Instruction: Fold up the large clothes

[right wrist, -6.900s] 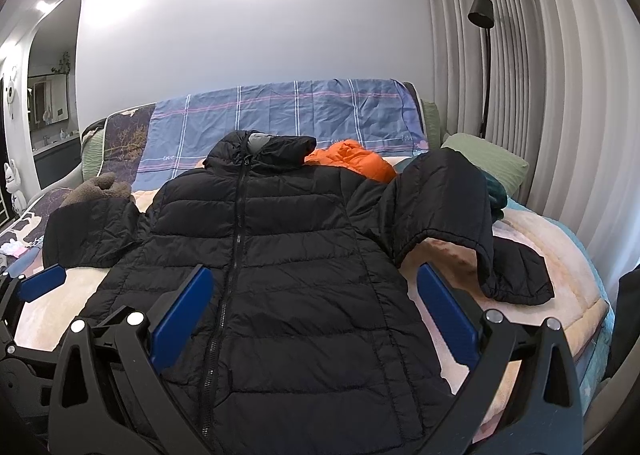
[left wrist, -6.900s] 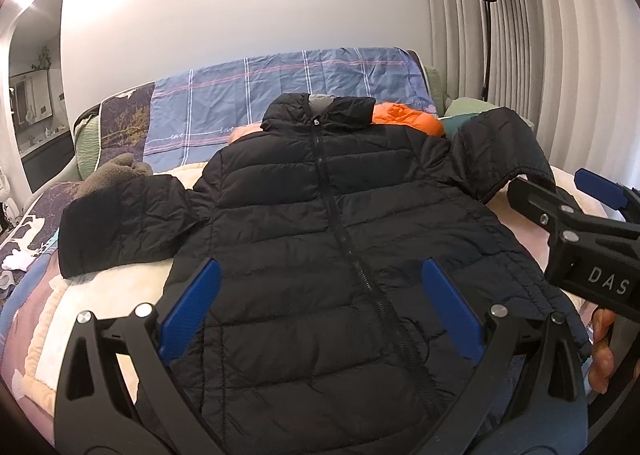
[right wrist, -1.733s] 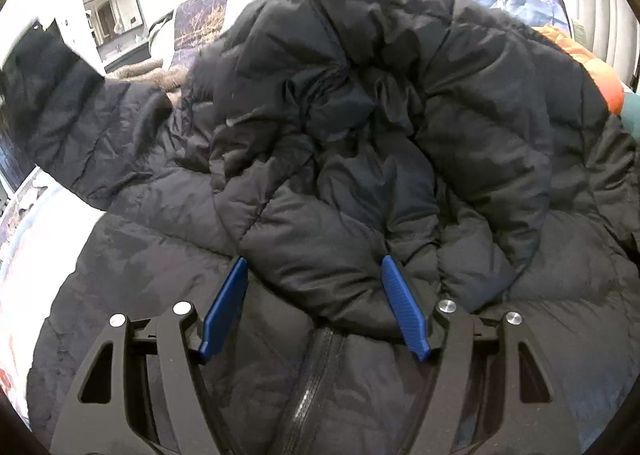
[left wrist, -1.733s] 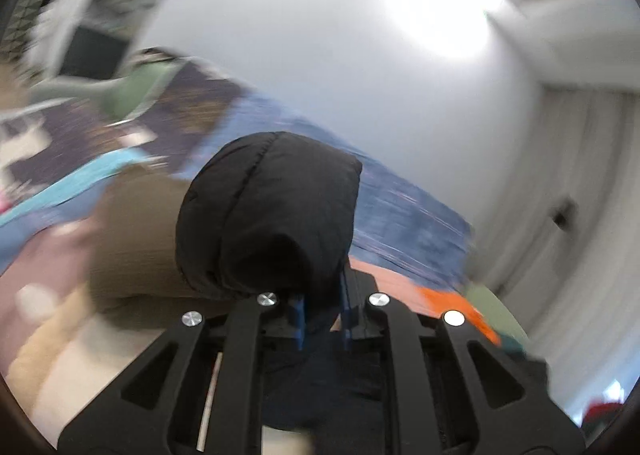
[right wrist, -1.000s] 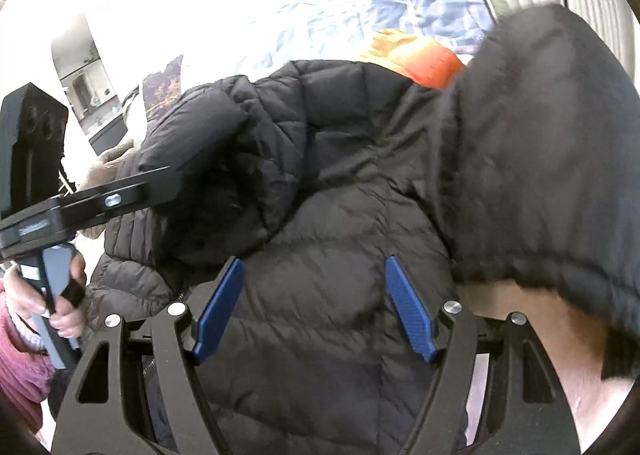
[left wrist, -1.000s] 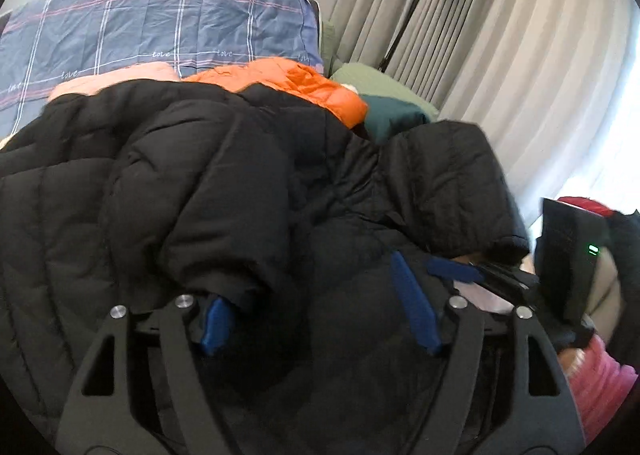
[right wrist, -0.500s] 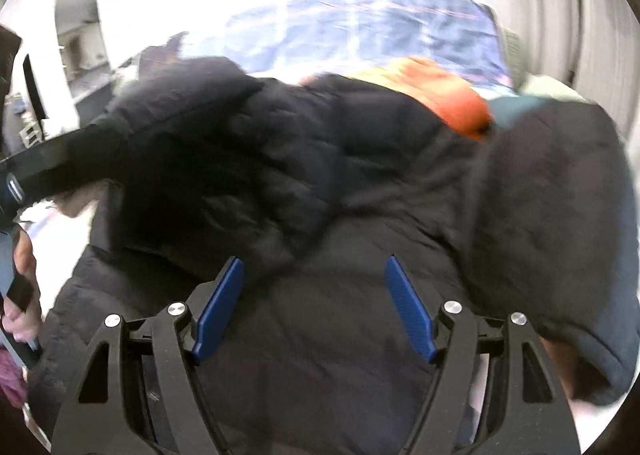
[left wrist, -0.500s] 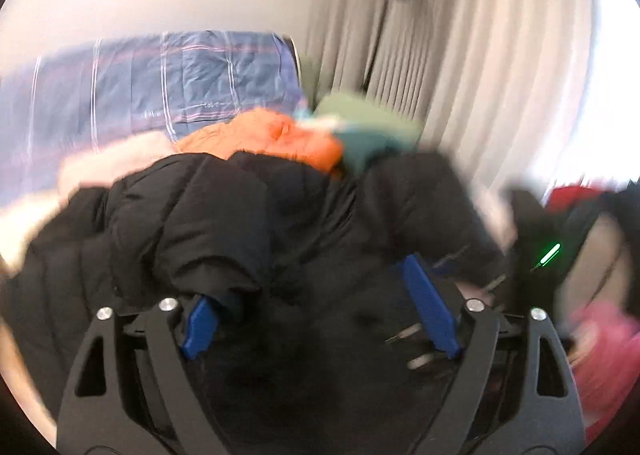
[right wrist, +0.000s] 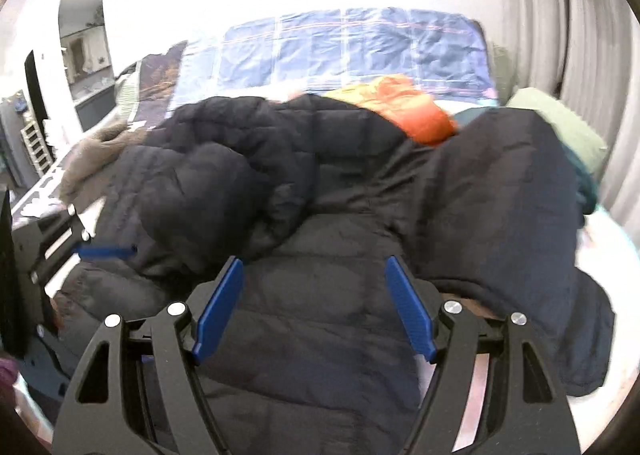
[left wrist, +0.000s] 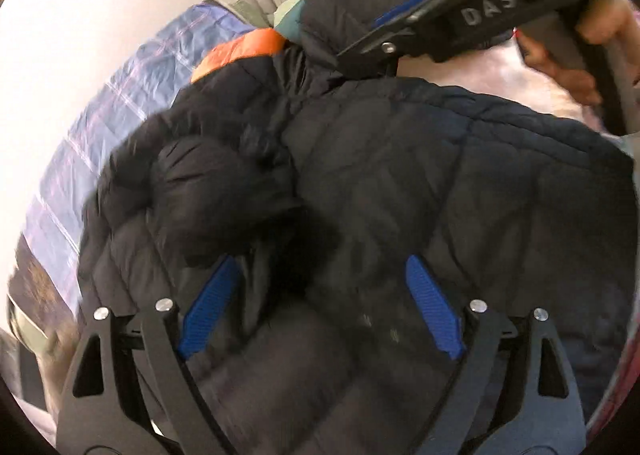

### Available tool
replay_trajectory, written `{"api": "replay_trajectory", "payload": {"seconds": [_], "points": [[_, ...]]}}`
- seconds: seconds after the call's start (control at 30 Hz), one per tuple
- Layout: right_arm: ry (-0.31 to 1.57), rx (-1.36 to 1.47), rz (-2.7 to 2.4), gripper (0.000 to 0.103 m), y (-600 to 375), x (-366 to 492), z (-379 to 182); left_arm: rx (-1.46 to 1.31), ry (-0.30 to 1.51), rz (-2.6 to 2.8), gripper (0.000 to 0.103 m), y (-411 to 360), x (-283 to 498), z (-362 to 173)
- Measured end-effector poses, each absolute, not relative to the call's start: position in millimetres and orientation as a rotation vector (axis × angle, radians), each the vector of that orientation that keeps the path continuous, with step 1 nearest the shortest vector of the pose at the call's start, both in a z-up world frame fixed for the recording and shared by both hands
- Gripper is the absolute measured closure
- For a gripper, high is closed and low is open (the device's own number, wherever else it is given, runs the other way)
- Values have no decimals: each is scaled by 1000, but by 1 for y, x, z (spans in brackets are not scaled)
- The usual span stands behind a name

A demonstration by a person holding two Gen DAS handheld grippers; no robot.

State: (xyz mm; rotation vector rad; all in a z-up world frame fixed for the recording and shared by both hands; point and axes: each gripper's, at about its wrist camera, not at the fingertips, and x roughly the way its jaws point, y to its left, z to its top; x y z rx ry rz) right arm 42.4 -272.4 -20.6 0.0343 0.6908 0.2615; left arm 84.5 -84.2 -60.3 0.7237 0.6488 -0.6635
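My left gripper (left wrist: 320, 311) hangs over the black puffer jacket (left wrist: 400, 183), its jaws spread wide and gripping nothing, so the left sleeve (left wrist: 224, 191) lies crumpled across the chest. My right gripper (right wrist: 316, 311) also stands parted and empty above the jacket's front, with the right sleeve (right wrist: 504, 207) just beside it, not folded in. I judge that sleeve comes next. Beyond the collar lie an orange garment (right wrist: 416, 111) and a blue plaid blanket (right wrist: 352, 47).
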Motion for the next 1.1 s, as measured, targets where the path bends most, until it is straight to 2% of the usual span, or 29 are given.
{"api": "replay_trajectory", "payload": {"seconds": [0.33,0.53,0.73,0.77,0.8,0.83,0.87,0.97,1.1], "points": [[738,2,411,29,-216,44,-16,352,725,-581,13,17,91,-51],[795,189,476,12,-231,58,-24,133,796,-367,13,90,124,-65],[925,306,410,10,-238,95,-52,53,803,-338,13,109,132,-79],[927,321,388,22,-240,100,-56,50,804,-337,13,111,133,-79],[918,354,364,59,-245,107,-60,50,805,-335,13,111,134,-78],[917,371,359,83,-247,113,-63,50,805,-330,13,112,136,-79],[920,373,360,97,-247,118,-64,51,802,-323,13,112,137,-79],[788,288,355,98,-238,114,-39,30,764,-297,13,118,138,-70],[432,-5,325,97,-212,86,26,-24,688,-288,13,118,148,-51]]}}
